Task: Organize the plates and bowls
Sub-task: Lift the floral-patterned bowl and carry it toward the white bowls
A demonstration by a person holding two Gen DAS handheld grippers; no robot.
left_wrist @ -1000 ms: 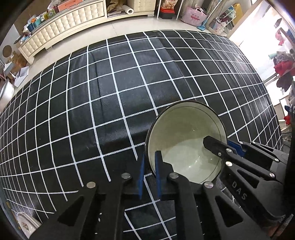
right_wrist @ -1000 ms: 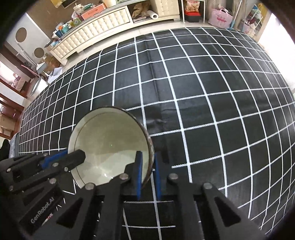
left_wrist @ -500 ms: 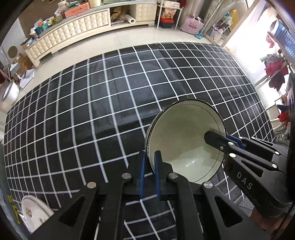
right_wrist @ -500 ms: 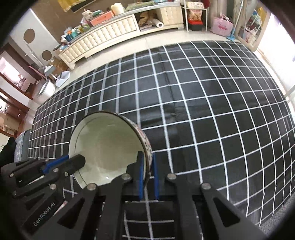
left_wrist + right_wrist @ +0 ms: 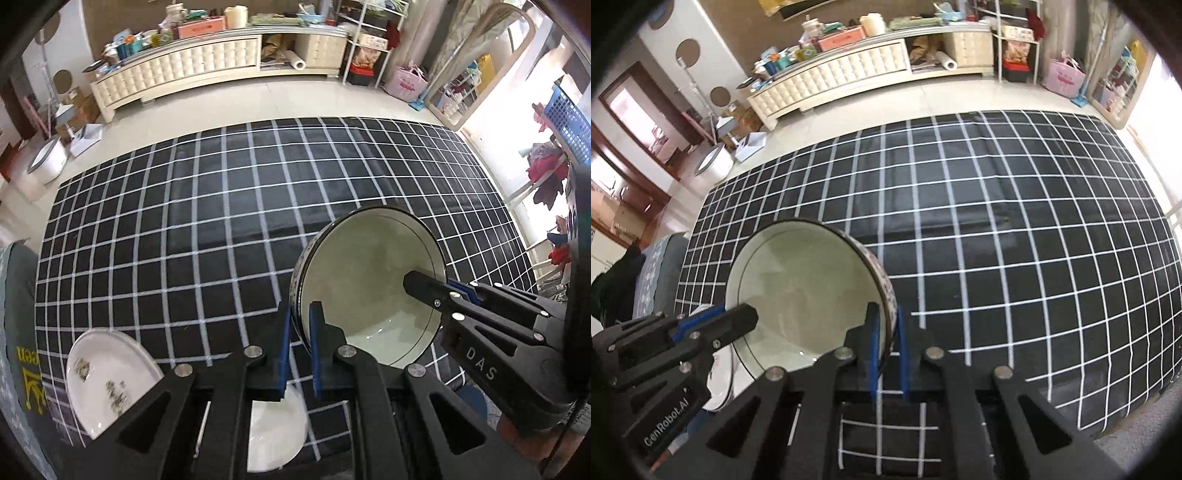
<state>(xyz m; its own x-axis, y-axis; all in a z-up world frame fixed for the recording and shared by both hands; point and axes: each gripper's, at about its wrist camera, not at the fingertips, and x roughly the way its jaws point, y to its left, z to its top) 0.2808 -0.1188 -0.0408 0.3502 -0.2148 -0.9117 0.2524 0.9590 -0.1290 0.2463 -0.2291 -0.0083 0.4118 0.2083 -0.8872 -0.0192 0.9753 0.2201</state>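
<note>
A white bowl (image 5: 369, 280) with a dark patterned rim is held in the air above the black grid tablecloth (image 5: 221, 229). My left gripper (image 5: 299, 325) is shut on the bowl's left rim. My right gripper (image 5: 886, 328) is shut on its right rim; the bowl also shows in the right wrist view (image 5: 805, 291). Each gripper shows in the other's view, clamped on the opposite rim. A white plate with small motifs (image 5: 107, 376) lies at the near left, and another white plate (image 5: 277, 435) lies under my left gripper, partly hidden.
The table's near edge (image 5: 1126, 417) is close at lower right. A grey cushioned seat (image 5: 14, 332) stands at the table's left. A cream sideboard (image 5: 207, 70) and shelves stand across the floor beyond the far edge.
Both grippers have lifted the bowl higher and drawn back toward the near edge. The table looks farther below, and two white plates have come into the left wrist view.
</note>
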